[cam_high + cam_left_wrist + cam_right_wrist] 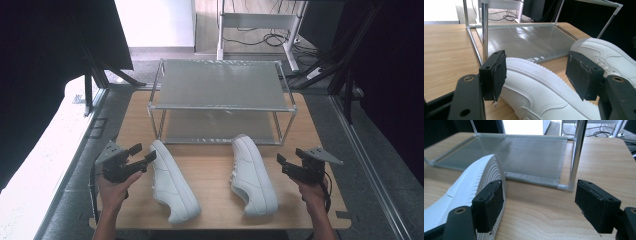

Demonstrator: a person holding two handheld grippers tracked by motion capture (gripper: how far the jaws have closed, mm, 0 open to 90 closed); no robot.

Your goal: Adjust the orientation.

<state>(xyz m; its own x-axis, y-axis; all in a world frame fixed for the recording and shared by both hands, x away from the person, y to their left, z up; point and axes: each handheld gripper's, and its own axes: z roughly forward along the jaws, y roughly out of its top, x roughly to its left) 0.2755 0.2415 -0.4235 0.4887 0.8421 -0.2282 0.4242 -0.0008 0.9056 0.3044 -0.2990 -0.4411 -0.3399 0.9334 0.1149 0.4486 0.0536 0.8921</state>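
Note:
Two white sneakers lie on the wooden table (210, 167) in front of a two-shelf metal rack (220, 82). The left sneaker (172, 182) has its far end just right of my left gripper (143, 153), which is open and empty. In the left gripper view that sneaker (536, 92) lies just beyond the open gripper (539, 75), with the right sneaker (604, 55) further off. The right sneaker (252, 175) lies left of my right gripper (290, 157), also open and empty. In the right gripper view its ribbed sole edge (486, 177) sits by the left pad of the gripper (539, 205).
The rack's lower shelf (524, 40) rests on the table just behind the sneakers, with a corner post (576, 152) close to the right gripper. Dark curtains flank the table. Cables and a white frame lie on the floor behind.

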